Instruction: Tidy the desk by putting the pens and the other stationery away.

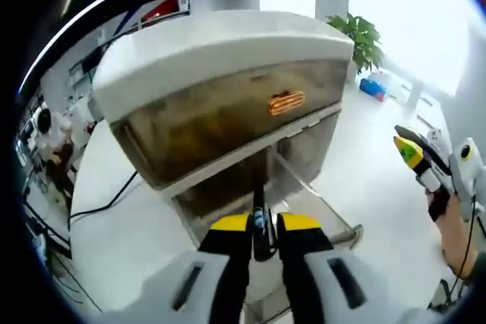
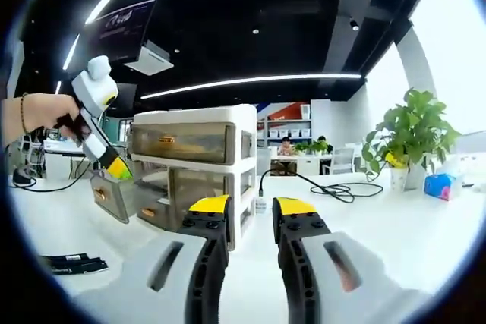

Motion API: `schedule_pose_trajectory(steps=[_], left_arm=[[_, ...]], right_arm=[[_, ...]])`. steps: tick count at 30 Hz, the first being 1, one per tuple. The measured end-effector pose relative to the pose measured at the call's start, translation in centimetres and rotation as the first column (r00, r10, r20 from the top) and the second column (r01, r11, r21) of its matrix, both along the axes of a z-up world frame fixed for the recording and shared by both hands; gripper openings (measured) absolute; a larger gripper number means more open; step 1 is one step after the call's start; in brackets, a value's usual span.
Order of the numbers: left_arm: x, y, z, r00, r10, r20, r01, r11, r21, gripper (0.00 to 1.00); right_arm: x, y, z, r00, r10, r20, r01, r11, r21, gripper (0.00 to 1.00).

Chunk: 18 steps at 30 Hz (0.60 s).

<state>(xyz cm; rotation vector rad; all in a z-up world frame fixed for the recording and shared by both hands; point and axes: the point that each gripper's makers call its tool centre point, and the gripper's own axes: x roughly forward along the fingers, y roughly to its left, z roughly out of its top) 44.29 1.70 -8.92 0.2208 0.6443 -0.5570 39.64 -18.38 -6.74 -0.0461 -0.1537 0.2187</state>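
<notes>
My left gripper (image 1: 263, 224) is shut on a dark pen (image 1: 260, 214), held upright just over the pulled-out lower drawer (image 1: 323, 214) of a white drawer unit (image 1: 220, 51). In the right gripper view, the left gripper (image 2: 120, 170), held by a hand, dips its yellow tip over that open drawer (image 2: 114, 196) at the left of the unit (image 2: 197, 165). My right gripper (image 2: 250, 204) is open with nothing between its jaws and hangs back from the unit. It also appears at the right edge of the left gripper view as the right gripper (image 1: 408, 148).
Black stationery items (image 2: 72, 264) lie on the white desk at the lower left. A black cable (image 2: 334, 190) runs behind the unit. A potted plant (image 2: 414, 134) and a blue pack (image 2: 440, 185) stand at the far right. People sit at desks in the background.
</notes>
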Motion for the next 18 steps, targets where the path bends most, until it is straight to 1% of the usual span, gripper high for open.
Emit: schedule_pose_trajectory(steps=[1,2,4,5,6,7,8,9,10,11,13,14,15,16,18], left_arm=[[-0.1,-0.4,0.5,0.999,-0.015,0.036,0.016,1.0,-0.02,0.15],[-0.2,-0.7,0.7,0.998,-0.039,0.058,0.041,0.999,-0.027,0.16],[-0.4,-0.8,0.6,0.998,-0.046,0.046,0.048,0.998,-0.047,0.18],[-0.5,-0.9,0.3,0.999,-0.037,0.027,0.039,0.997,-0.066,0.19],[-0.6,-1.0,0.1,0.999,-0.04,0.016,0.041,0.996,-0.074,0.2],[-0.9,-1.0,-0.3,0.999,-0.042,0.017,0.043,0.997,-0.065,0.2],[-0.9,-0.9,-0.3,0.998,-0.049,0.028,0.05,0.997,-0.058,0.2],[-0.6,-1.0,0.1,0.997,-0.055,0.063,0.059,0.996,-0.068,0.18],[-0.6,-1.0,0.4,0.996,-0.041,0.076,0.048,0.995,-0.089,0.17],[-0.7,-0.9,0.6,0.997,-0.022,0.077,0.031,0.993,-0.117,0.17],[-1.0,-0.7,1.0,0.995,-0.033,0.097,0.045,0.991,-0.128,0.17],[-1.2,-0.9,1.3,0.993,-0.047,0.11,0.063,0.988,-0.144,0.18],[-1.6,-0.9,1.5,0.993,-0.051,0.106,0.068,0.984,-0.163,0.19],[-2.2,-0.7,1.8,0.992,-0.055,0.109,0.076,0.978,-0.196,0.19],[-3.1,-0.7,2.8,0.988,-0.061,0.144,0.097,0.963,-0.253,0.19]], right_arm=[[0.0,0.0,0.0,1.0,-0.001,0.002,0.001,1.0,-0.006,0.25],[0.2,-0.1,0.0,1.0,-0.002,0.006,0.002,1.0,-0.021,0.25],[0.4,-0.3,-0.2,1.0,-0.011,0.001,0.011,0.999,-0.032,0.25],[0.4,-0.4,-0.3,1.0,-0.014,-0.005,0.014,0.999,-0.029,0.25],[0.4,-0.4,-0.4,1.0,-0.008,-0.014,0.008,1.0,-0.011,0.25],[0.3,-0.4,-0.4,1.0,-0.002,-0.015,0.002,1.0,0.0,0.25],[0.2,-0.4,-0.2,1.0,0.0,-0.011,0.0,1.0,0.004,0.25],[0.2,-0.5,0.0,1.0,-0.004,-0.002,0.004,1.0,0.002,0.25],[0.2,-0.5,0.1,1.0,-0.009,0.003,0.009,1.0,-0.002,0.25],[0.2,-0.6,0.1,1.0,-0.013,0.006,0.013,1.0,-0.004,0.25],[0.2,-0.6,0.0,1.0,-0.011,0.001,0.011,1.0,-0.001,0.25],[0.2,-0.6,0.0,1.0,-0.009,-0.001,0.009,1.0,-0.001,0.25],[0.2,-0.5,0.0,1.0,-0.005,-0.003,0.005,1.0,0.001,0.25],[0.2,-0.5,0.0,1.0,-0.003,-0.003,0.003,1.0,0.002,0.25],[0.1,-0.3,0.1,1.0,0.004,0.001,-0.004,1.0,0.003,0.25]])
